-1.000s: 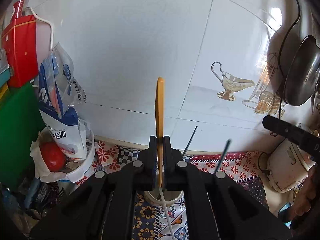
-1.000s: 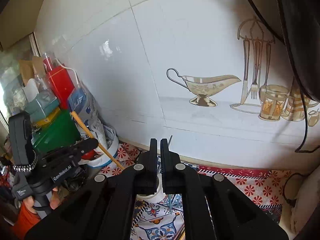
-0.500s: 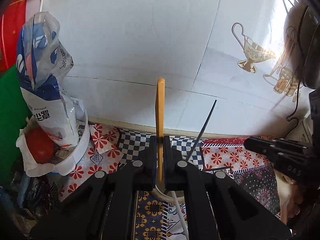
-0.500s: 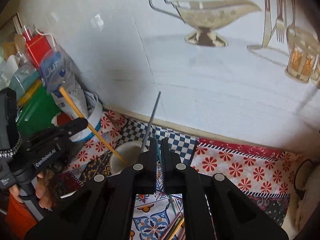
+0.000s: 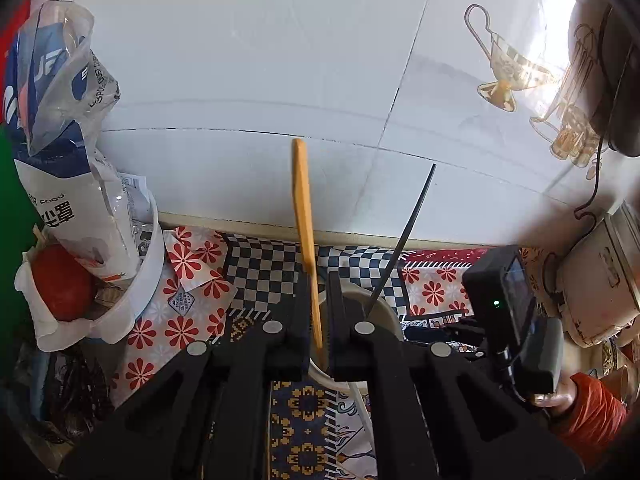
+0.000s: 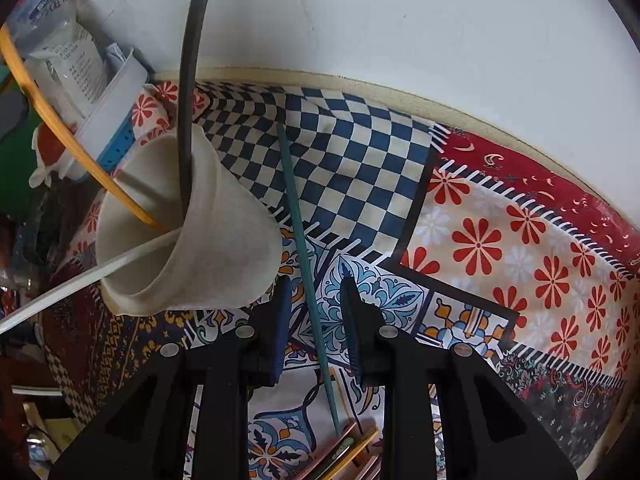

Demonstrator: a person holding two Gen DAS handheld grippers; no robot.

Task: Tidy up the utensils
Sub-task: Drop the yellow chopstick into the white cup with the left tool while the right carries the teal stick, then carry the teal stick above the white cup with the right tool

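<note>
Right wrist view: right gripper [image 6: 314,320], jaws opening, straddles one teal stick [image 6: 306,272] lying on the patterned cloth [image 6: 520,240]; pads clear of it. A second ago it faced the wall, pressed together. One cream cup [image 6: 192,236] holds three sticks: black [image 6: 188,80], orange [image 6: 60,132], white [image 6: 80,280]. Left gripper [image 5: 318,312] pinches the slim orange stick [image 5: 304,220], now lower, above the cup [image 5: 380,304].

A home kitchen; the white wall tiles [image 5: 256,60] bear printed gravy-boat and cutlery motifs [image 5: 508,68]; a dark pan [image 5: 618,80] hangs at the right above a worn rice cooker [image 5: 600,280]; food packets [image 5: 60,140] stand in a white tub [image 5: 132,300]; a patchwork-patterned cloth [image 6: 500,240] covers the desk, where a white cup [image 6: 224,240] holds utensils
</note>
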